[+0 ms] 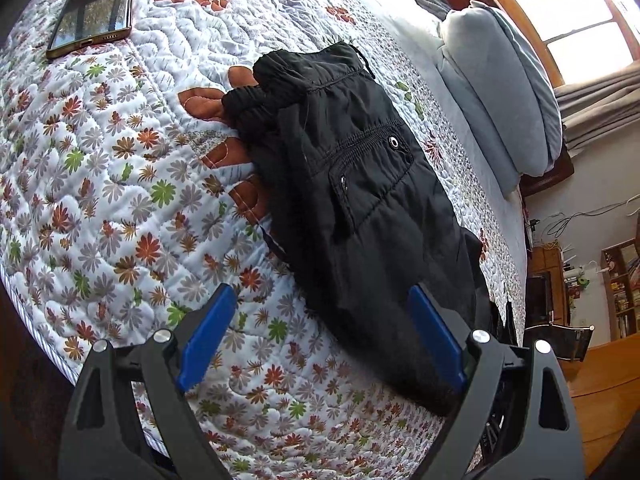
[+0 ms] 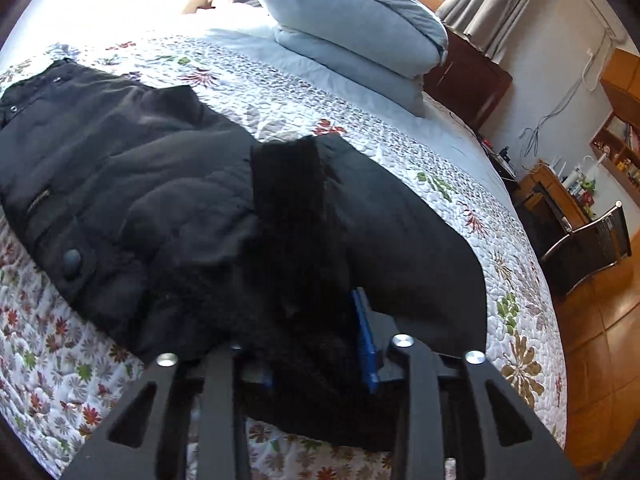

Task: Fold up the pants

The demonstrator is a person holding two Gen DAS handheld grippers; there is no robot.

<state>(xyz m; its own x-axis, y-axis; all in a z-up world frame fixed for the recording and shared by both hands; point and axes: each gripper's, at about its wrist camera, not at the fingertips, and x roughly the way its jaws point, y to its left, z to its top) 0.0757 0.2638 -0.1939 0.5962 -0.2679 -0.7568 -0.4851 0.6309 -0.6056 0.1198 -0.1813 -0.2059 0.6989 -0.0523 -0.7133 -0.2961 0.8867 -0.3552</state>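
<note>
Left wrist view only: a phone [image 1: 94, 8] lying face up on the quilt [image 1: 120, 168] near the bed's far left corner, well apart from the pants [image 1: 352, 184]; also the waistband end of the pants with a zipped pocket and a metal eyelet. Right wrist view only: the leg end of the pants [image 2: 168, 200], a fuzzy black lining turned outward, a round button on a pocket flap, and a chair [image 2: 592, 240] on the wooden floor [image 2: 600, 360] past the bed's right edge. Both views: black pants lying lengthwise on the floral quilt, close to the bed's near edge, folded along their length; a stack of folded grey-blue bedding [image 2: 360, 28] at the head of the bed, a dark wooden headboard behind it, curtains and a bright window beyond, shelves and a desk with cables along the right wall. Left gripper [image 1: 320, 332]: blue fingers [image 1: 208, 336] spread wide, hovering over the quilt at the near edge; the right-hand finger sits at or over the lower end of the pants, contact unclear, nothing pinched. Right gripper [image 2: 316, 344]: partly open, one blue finger [image 2: 366, 344] visible beside the fuzzy fabric, the other hidden under cloth; pant fabric lies between the jaws, and I cannot tell whether the pads press it.
</note>
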